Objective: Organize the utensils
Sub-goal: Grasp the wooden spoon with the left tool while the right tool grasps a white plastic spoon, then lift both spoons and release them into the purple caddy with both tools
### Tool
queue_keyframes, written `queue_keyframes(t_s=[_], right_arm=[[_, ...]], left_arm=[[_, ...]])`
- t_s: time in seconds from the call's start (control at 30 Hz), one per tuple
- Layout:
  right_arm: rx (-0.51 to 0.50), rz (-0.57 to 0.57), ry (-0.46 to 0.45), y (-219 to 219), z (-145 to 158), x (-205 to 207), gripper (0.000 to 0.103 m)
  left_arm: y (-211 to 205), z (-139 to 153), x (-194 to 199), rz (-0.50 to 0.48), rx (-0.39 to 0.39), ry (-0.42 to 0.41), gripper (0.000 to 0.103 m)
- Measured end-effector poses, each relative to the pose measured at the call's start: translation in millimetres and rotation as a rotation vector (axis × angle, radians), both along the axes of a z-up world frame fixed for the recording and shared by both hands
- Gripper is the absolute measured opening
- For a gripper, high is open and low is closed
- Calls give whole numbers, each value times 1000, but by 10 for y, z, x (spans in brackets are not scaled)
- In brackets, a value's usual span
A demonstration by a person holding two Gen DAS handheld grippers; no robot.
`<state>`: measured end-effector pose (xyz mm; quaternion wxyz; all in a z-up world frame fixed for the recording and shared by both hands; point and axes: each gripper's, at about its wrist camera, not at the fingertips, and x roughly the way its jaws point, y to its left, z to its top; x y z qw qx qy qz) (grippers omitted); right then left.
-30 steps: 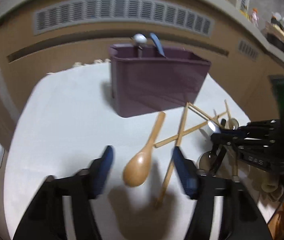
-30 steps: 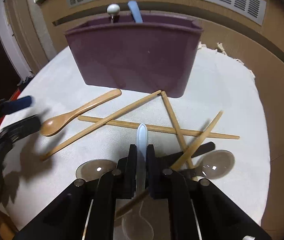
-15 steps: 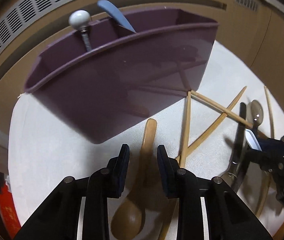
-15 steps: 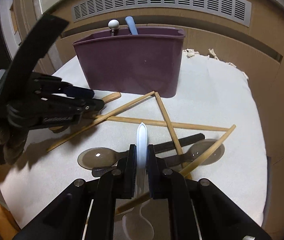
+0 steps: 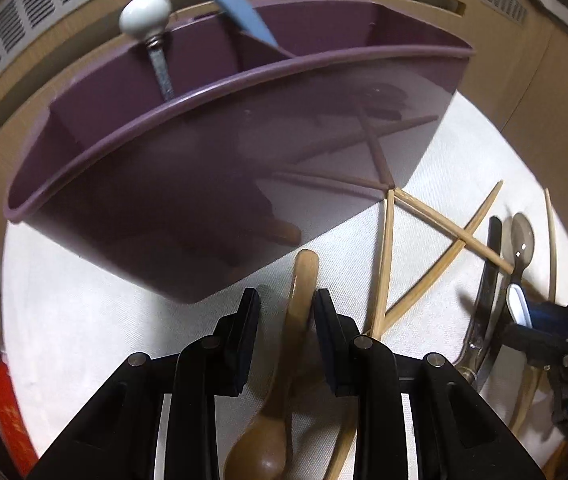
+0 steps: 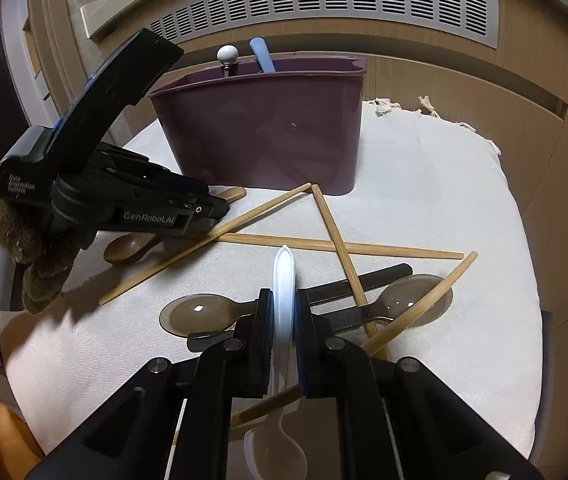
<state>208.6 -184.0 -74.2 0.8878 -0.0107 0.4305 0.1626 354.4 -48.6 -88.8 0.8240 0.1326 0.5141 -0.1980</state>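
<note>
Wooden spoon [image 5: 302,304]: flat on the white cloth [image 5: 84,320] of the table, handle toward 12 o'clock, just short of the purple organizer [image 5: 212,184]. Chopsticks [image 6: 336,246] lie crossed at 3 o'clock of it; two smoky plastic spoons [image 6: 200,314] beyond. Wood-panelled wall with vent grille [image 6: 324,4] behind.
Left tool [image 5: 286,310]: jaws narrowed, having just been closing, with the spoon handle between the pads; whether they press on it cannot be told.
Right tool [image 6: 284,314]: clamped on a clear plastic spoon [image 6: 283,276].
</note>
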Motion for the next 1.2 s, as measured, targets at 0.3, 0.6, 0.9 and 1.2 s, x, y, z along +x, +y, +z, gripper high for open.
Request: queue_keyframes(t_s=[0.3,0.6,0.9,1.2], right_arm=[[2,6,-18,-1,163,-150,10],[-3,23,-65,-5,410,-389,10],[30,47,-162,27,834,-638,8],[-19,116,-244,59,1391,-553,7]], left_arm=[[12,13,-352,56,-28,-134,12],[538,551,-1248,180,-333,-233,12],[874,1285,-1899,207,-442,-423,12],[852,1986,-2091,158,-463,-602,12]])
